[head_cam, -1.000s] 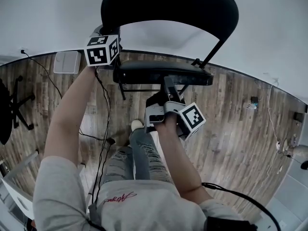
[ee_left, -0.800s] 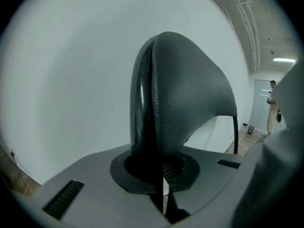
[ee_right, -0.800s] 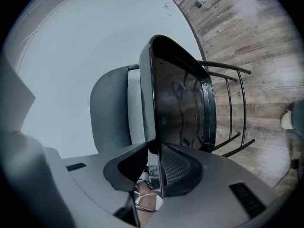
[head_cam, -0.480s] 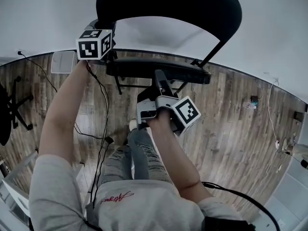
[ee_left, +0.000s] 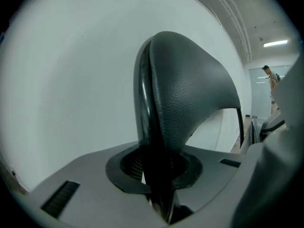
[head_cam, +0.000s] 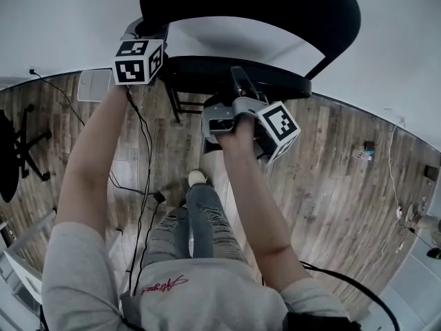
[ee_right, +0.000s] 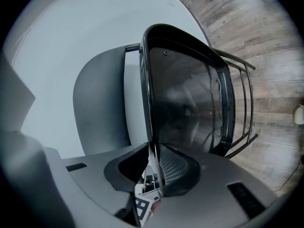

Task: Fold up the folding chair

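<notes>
Wood-plank floor (head_cam: 331,185) bearing the folding chair (head_cam: 193,71); white flat box (head_cam: 94,85) just left of the left gripper (head_cam: 153,33); black cable (head_cam: 131,193) below it; office chair (head_cam: 24,150) farther left.

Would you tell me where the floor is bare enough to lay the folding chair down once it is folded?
The widest bare wooden floor lies right of the person's legs, bordered by the folding chair and the white wall. Left of the legs is crowded: black cables, a white panel and an office chair's base.

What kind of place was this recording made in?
Probably an indoor office or lab room: a grey-brown wood-plank floor, a plain white wall, and a black swivel office chair at the left edge.
</notes>
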`<state>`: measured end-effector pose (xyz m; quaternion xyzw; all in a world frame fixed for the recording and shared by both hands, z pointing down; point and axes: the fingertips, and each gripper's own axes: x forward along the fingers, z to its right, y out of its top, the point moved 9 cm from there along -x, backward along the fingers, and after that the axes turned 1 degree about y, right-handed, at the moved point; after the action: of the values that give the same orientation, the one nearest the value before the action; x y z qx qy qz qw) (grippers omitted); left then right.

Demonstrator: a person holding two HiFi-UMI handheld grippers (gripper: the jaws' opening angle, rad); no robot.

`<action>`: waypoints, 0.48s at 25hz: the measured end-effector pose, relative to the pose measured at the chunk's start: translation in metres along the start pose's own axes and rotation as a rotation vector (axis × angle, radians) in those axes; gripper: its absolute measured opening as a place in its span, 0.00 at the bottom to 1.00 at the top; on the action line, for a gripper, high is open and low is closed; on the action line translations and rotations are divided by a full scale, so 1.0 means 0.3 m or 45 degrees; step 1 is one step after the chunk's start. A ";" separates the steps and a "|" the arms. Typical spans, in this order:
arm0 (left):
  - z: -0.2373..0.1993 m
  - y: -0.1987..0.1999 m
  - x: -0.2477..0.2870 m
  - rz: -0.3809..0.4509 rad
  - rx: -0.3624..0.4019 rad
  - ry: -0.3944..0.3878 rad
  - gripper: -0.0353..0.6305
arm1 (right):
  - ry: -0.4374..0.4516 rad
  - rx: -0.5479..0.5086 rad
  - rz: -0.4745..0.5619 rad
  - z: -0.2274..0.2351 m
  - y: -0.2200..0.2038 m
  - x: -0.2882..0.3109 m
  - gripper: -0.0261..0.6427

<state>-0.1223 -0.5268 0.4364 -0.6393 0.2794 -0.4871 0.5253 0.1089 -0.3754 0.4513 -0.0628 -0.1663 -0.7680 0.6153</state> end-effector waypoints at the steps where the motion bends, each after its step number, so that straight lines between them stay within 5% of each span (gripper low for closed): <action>1: 0.002 0.002 -0.010 0.010 -0.008 -0.004 0.16 | 0.010 0.001 0.004 -0.001 0.001 0.001 0.16; 9: -0.007 -0.006 -0.059 0.157 -0.049 0.136 0.37 | 0.014 -0.112 -0.014 -0.040 0.036 0.089 0.15; 12: -0.012 -0.016 -0.045 0.177 -0.046 0.160 0.38 | -0.003 -0.188 -0.014 -0.059 0.076 0.180 0.15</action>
<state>-0.1314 -0.5151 0.4364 -0.5958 0.3643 -0.4835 0.5278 0.1201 -0.4354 0.4550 -0.1081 -0.1104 -0.7815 0.6044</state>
